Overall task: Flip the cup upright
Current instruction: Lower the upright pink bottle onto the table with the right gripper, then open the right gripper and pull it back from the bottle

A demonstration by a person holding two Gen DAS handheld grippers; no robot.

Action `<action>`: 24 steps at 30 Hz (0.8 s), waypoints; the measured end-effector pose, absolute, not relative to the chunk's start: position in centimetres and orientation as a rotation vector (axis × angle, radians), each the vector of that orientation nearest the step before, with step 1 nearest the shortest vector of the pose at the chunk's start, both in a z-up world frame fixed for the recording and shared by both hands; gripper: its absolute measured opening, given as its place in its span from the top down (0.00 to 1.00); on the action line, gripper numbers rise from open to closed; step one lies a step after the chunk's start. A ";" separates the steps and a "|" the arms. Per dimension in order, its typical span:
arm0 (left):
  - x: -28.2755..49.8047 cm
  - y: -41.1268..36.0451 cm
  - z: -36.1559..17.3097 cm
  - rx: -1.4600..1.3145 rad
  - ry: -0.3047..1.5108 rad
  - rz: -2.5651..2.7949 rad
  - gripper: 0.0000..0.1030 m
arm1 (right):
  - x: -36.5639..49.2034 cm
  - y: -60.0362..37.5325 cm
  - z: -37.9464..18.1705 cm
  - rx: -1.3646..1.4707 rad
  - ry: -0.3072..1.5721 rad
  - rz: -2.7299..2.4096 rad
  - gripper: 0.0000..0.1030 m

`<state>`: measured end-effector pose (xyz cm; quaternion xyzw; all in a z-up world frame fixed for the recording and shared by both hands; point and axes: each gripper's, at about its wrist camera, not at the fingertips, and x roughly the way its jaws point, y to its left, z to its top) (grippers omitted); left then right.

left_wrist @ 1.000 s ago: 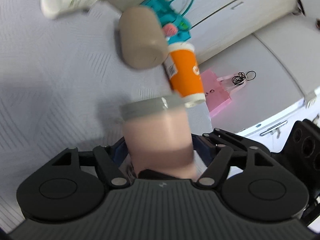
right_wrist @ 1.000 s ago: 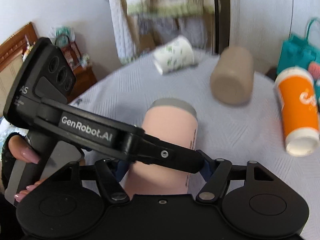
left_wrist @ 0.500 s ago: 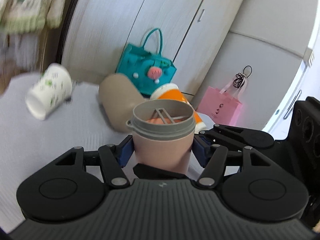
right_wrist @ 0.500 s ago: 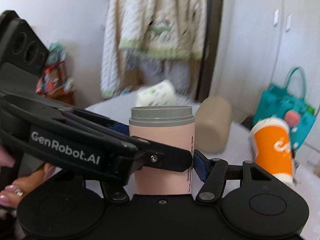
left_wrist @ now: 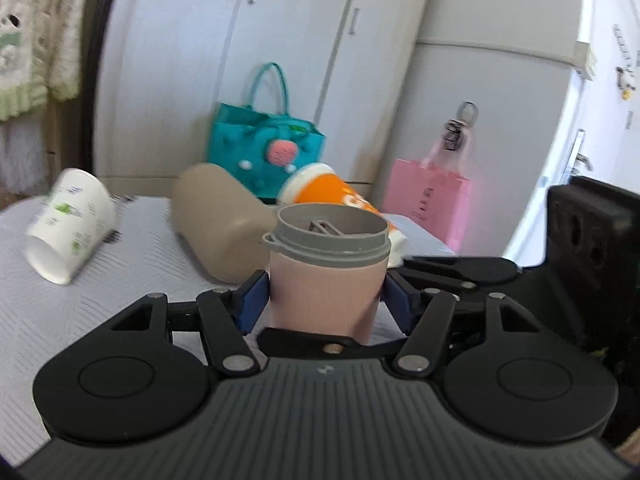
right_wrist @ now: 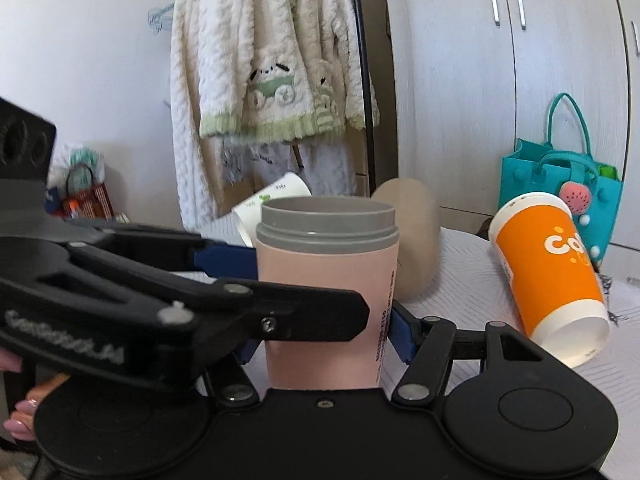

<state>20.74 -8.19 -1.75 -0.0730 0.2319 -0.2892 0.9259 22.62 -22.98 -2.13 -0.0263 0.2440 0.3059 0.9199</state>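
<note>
Right now we hold the pink cup (left_wrist: 324, 288) upright between our 2 grippers, its grey rim on top: the left gripper (left_wrist: 320, 300) has its blue pads (left_wrist: 251, 300) pressed against both sides of the cup, and the right gripper (right_wrist: 326, 332) clamps the same cup (right_wrist: 326, 312) from its own angle. Behind it on the grey table (left_wrist: 80, 312) lie 3 other cups on their sides, a white one (left_wrist: 68, 226), a beige one (left_wrist: 218, 220) and an orange one (right_wrist: 550, 272), with a teal bag (right_wrist: 560, 184) beyond
</note>
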 end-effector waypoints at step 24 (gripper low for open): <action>15.6 -6.5 0.2 -0.134 0.483 -0.458 0.15 | 16.9 -23.7 -0.5 -0.144 0.404 0.463 0.14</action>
